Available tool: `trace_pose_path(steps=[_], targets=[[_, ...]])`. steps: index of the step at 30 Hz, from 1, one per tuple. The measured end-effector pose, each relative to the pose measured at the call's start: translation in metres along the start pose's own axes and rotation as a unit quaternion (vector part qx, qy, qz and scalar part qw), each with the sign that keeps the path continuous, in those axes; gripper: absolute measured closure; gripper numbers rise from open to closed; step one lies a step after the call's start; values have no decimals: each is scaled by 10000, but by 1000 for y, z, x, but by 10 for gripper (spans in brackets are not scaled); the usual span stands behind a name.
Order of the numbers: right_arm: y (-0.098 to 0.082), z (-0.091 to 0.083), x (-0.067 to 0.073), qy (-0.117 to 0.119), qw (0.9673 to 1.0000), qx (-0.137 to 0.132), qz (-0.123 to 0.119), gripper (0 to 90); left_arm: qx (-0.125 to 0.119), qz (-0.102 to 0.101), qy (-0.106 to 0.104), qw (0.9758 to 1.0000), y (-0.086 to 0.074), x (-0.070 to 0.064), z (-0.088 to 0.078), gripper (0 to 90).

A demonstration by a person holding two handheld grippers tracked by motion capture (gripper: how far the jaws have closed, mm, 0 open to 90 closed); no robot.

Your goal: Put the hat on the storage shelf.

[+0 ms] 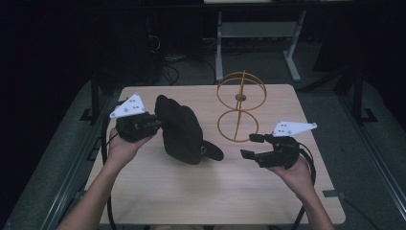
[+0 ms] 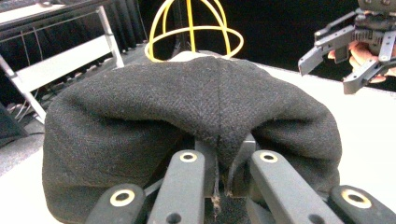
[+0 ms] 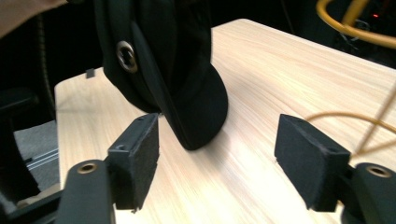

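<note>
Gripping: left gripper (image 1: 155, 123) clamped on black cap (image 1: 182, 129) fabric, cap at table (image 1: 191, 191) centre.
Spreading: right gripper (image 1: 251, 146) jaws apart, nothing between, at 3 o'clock of cap.
Standing: wire stand (image 1: 239, 108) at 1 o'clock of cap.

This looks like a lab or test room, dim and bare. A pale wooden table (image 1: 201, 191) stands on grey carpet, and beyond the left gripper (image 1: 160, 123) a loose tangle of cables (image 1: 165, 64) lies on the floor. Farther off stands a white metal desk frame (image 1: 258, 33) with dark equipment around it.
</note>
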State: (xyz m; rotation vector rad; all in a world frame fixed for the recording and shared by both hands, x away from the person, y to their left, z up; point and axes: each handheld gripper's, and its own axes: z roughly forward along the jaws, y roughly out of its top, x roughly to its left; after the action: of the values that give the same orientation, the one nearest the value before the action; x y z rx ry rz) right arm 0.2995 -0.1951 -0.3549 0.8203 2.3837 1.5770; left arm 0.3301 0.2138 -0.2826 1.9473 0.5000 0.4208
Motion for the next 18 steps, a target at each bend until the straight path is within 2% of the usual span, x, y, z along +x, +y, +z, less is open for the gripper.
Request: trace_pose_path(steps=[4, 14, 18], targets=[[-16, -10, -6, -193, 9997, 26, 111, 294, 52, 10, -27, 10000, 8, 5, 2, 862], [-49, -30, -18, -444, 9982, 19, 399, 292, 118, 34, -88, 9999, 32, 16, 9, 862], [-56, -35, -21, -535, 9976, 56, 442, 286, 127, 59, -113, 9998, 43, 21, 13, 862]])
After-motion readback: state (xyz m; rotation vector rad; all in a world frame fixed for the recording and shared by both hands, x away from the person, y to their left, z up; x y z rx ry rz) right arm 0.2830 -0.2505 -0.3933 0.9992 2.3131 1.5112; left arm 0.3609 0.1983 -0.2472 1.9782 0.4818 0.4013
